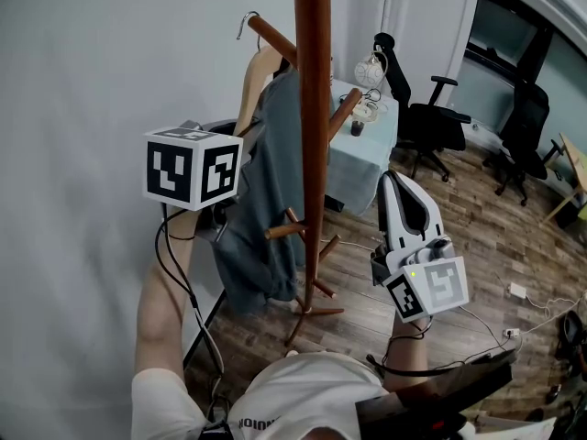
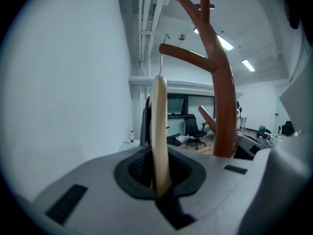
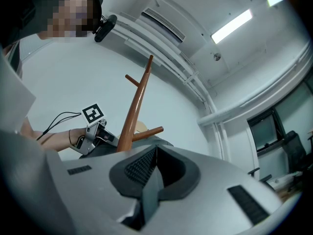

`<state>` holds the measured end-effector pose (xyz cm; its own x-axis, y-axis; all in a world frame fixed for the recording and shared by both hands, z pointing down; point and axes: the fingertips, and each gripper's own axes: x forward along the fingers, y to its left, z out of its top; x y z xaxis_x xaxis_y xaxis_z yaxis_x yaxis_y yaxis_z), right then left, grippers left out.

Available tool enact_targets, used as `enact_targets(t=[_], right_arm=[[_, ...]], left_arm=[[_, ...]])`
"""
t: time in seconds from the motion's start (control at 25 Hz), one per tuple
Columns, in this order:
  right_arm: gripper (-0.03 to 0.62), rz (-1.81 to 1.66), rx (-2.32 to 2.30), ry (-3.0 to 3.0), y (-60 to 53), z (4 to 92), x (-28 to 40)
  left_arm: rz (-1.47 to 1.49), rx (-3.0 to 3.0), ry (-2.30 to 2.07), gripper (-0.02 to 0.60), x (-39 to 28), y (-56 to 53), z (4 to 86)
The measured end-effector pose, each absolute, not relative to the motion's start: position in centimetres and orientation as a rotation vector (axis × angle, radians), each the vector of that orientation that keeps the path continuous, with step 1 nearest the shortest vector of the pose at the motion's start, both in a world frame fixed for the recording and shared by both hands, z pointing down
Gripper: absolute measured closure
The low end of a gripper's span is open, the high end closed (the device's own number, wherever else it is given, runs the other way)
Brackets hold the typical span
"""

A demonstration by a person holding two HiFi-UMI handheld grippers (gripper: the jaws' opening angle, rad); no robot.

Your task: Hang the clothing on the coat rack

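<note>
A brown wooden coat rack (image 1: 314,108) stands in the middle of the head view, with one peg (image 1: 273,39) reaching up and left. My left gripper (image 2: 160,180) is shut on the lower arm of a pale wooden hanger (image 2: 159,126) that carries a grey-blue garment (image 1: 266,191). The garment hangs just left of the pole. The hanger's metal hook (image 2: 164,50) is at the tip of that peg (image 2: 188,58); I cannot tell whether it rests on it. My right gripper (image 1: 396,183) is right of the pole, pointing up, shut and empty.
A white wall is close on the left. Behind the rack stands a table with a light blue cloth (image 1: 371,168) and small objects on it. Black office chairs (image 1: 431,122) stand at the back right. Cables and a plug (image 1: 518,291) lie on the wooden floor.
</note>
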<state>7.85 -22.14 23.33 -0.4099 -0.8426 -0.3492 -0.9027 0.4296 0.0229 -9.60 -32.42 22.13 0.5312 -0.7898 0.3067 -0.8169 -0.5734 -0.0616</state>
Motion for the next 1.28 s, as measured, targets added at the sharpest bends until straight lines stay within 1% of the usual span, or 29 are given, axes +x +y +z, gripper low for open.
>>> enact_targets(t=[1.28], right_arm=[[0.572,0.277,-1.531,2.394,-22.0,23.6,8.1]], left_arm=[[0.562,2.710,-1.371,0.552,-9.3,-31.4,23.7]])
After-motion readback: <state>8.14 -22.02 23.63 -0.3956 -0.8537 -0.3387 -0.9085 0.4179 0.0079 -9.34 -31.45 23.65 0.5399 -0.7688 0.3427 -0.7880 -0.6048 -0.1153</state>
